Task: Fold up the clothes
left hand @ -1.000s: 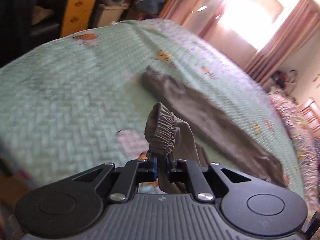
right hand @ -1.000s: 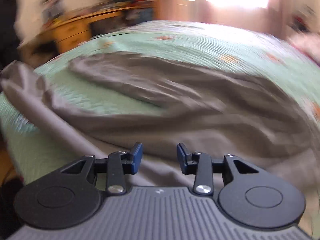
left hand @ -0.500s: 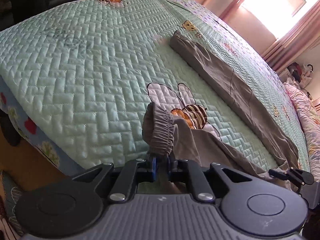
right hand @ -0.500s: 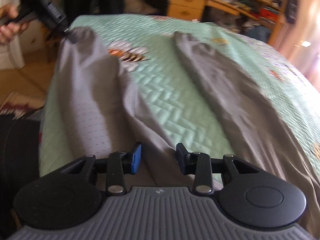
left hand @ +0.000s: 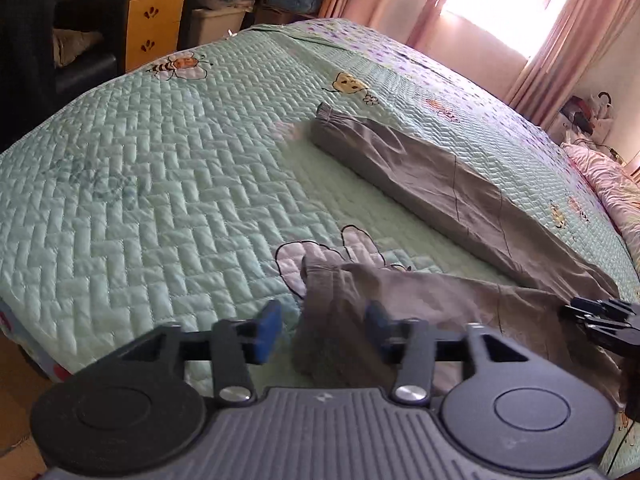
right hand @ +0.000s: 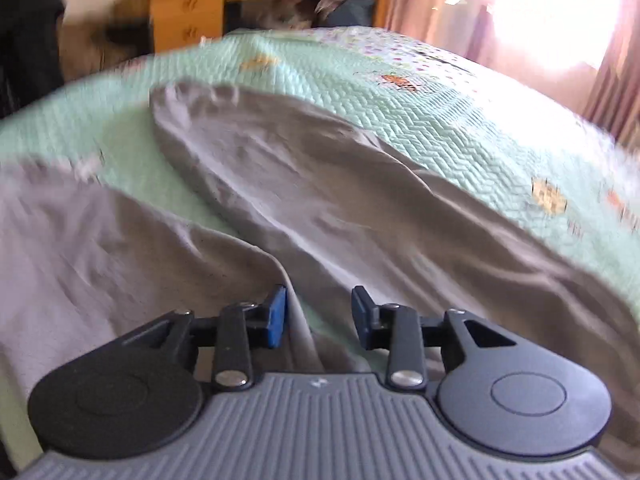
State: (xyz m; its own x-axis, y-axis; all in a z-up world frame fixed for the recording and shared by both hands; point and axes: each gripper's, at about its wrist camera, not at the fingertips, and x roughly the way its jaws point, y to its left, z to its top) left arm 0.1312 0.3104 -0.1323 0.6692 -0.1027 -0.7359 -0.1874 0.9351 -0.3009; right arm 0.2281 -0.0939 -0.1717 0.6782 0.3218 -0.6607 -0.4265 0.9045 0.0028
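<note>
Grey trousers (left hand: 440, 184) lie spread on a mint quilted bedspread (left hand: 180, 184), both legs pointing toward the left edge of the bed. The near leg's elastic cuff (left hand: 332, 292) rests blurred on the quilt between the fingers of my left gripper (left hand: 323, 328). Its jaws are opening and the blue pads stand clear of the cloth. In the right wrist view the trousers (right hand: 320, 184) fill the middle. My right gripper (right hand: 318, 316) hovers over a fold near the crotch, its jaws opening and the pads not pressing on it. The right gripper (left hand: 588, 318) also shows at the left view's right edge.
The bed's left edge drops to the floor near a black chair (left hand: 88, 40) and wooden drawers (left hand: 156, 12). Pink curtains (left hand: 560, 48) hang at a bright window behind. Pink bedding (left hand: 608, 184) lies at the far right. The right wrist view is motion-blurred.
My left gripper let go of the cuff it was pinching; its jaws spread and the cuff fell onto the quilt. The right gripper swung sideways along the trousers with its jaws still apart.
</note>
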